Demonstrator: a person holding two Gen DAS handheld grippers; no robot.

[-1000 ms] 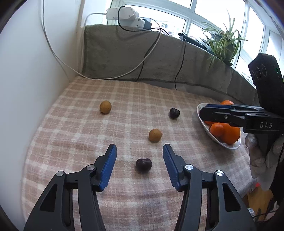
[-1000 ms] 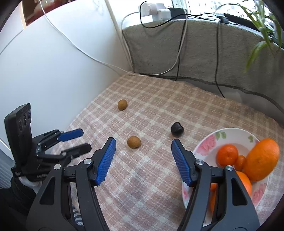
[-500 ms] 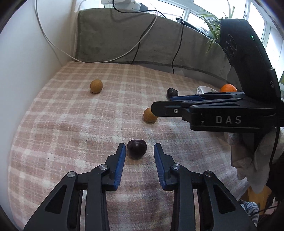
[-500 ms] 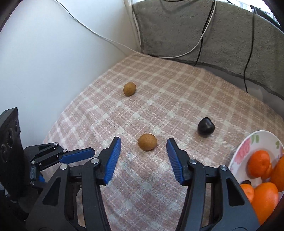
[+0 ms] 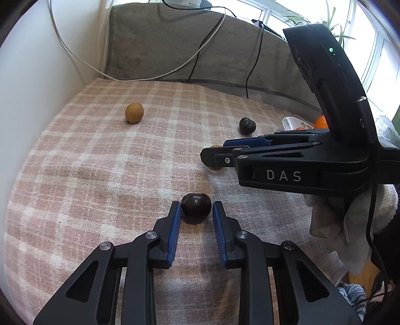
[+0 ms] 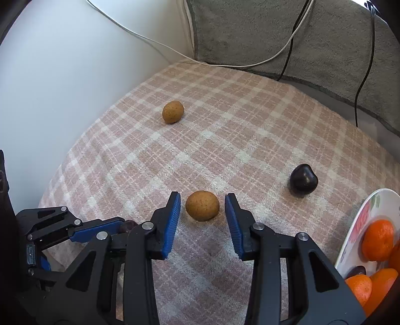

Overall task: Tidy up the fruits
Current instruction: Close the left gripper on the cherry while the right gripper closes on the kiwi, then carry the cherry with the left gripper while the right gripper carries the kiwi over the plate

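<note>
My left gripper (image 5: 196, 208) has its blue pads on either side of a dark cherry (image 5: 196, 203) on the checked cloth, nearly closed on it with a slim gap still showing. My right gripper (image 6: 202, 203) is open around a tan round fruit (image 6: 202, 205), pads apart from it. It also shows from the side in the left wrist view (image 5: 217, 156), hiding most of that fruit. A second tan fruit (image 6: 173, 111) lies far left and a second dark cherry (image 6: 303, 180) lies to the right. A floral plate (image 6: 360, 220) holds several oranges (image 6: 377, 240).
The checked cloth (image 6: 237, 130) covers the table, with a white wall on the left. A grey blanket (image 6: 287, 32) with cables (image 6: 287, 47) draped over it runs along the back. A potted plant stands by the window (image 5: 335, 22).
Both grippers moved forward and down. The left jaws narrowed around the near dark cherry. The right jaws narrowed around the middle tan fruit.
</note>
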